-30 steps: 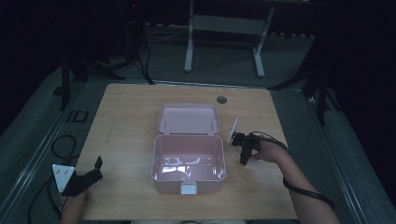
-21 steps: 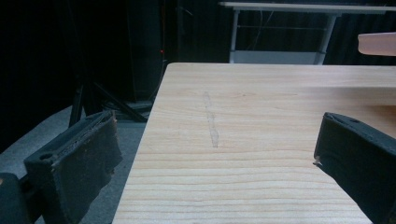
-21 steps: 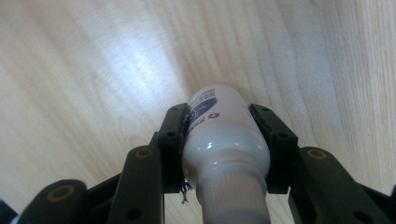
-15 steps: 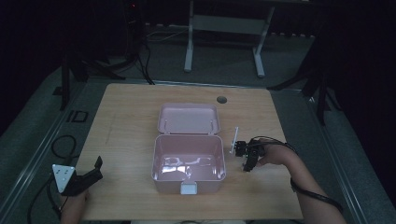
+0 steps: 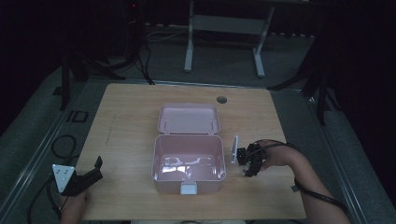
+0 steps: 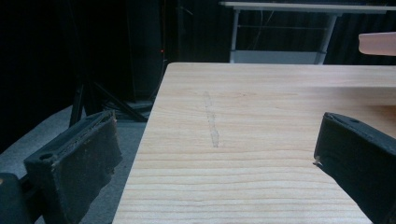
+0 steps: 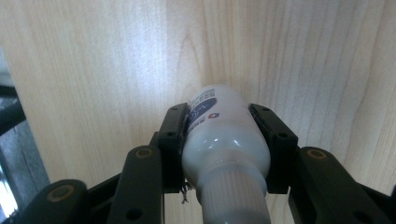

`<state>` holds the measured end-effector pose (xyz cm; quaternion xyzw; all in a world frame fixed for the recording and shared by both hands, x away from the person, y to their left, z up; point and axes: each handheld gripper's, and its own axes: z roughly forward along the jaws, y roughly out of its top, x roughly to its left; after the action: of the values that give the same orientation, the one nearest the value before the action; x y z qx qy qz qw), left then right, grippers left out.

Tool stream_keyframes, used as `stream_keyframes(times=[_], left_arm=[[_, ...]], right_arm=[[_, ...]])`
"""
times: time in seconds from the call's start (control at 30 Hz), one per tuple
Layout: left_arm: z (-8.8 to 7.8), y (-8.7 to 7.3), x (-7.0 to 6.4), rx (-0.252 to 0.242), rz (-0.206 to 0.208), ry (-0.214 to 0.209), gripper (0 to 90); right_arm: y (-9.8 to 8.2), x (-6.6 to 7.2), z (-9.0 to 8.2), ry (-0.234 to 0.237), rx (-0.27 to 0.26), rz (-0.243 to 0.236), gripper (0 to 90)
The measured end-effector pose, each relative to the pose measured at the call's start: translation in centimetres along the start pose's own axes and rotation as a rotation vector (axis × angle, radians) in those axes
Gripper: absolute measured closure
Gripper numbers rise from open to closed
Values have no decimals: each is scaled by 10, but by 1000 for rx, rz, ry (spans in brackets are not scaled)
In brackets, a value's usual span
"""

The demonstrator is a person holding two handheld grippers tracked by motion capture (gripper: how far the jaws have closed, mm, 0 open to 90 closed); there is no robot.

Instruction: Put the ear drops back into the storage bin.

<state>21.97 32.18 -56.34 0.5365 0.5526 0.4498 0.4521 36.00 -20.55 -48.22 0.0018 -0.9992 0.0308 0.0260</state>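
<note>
Going left to right: the left gripper [image 5: 88, 176] sits low at the near-left corner of the light wooden bench [image 5: 126, 121], and in the left gripper view its two black padded fingers [image 6: 77, 163] are spread wide apart with nothing between them, just bare wood grain and a faint dark streak on the boards. In the middle of the bench there's a pale pink plastic lunch-style box [image 5: 188, 165] with rounded corners, lid [image 5: 188, 119] flipped back flat behind it on the far side, a small whitish latch tab on the near wall, and what looks like a bit of glare or something clear on the bottom, can't tell which. Just to the right of the box is the right gripper [image 5: 248, 163], held by a hand [image 5: 275, 156] coming in from the lower right, close beside the box's right wall but apart from it. In the right gripper view its fingers [image 7: 172, 140] are clamped on a small white glossy plastic bottle [image 7: 224, 140]: rounded body, ribbed white cap toward the camera, a dark blue label with some small red and white print too blurry to read. The bottle's far end points at the bench surface; whether it's touching the wood I can't tell.
</note>
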Motion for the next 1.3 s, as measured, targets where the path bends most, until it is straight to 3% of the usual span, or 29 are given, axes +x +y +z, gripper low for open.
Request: stream_keyframes(times=[0.07,0.27,0.73,1.3], left_arm=[[0,0,0,-1,0,0,5],[0,0,0,0,1,2,5],[0,0,0,-2,-2,-3,5],[0,0,0,-2,-1,-2,5]], right_arm=[[1,3,-1,0,10,-37,597],[5,9,-2,6,25,-75,596],[12,12,-19,-3,40,-83,597],[24,12,-59,-40,55,-72,596]])
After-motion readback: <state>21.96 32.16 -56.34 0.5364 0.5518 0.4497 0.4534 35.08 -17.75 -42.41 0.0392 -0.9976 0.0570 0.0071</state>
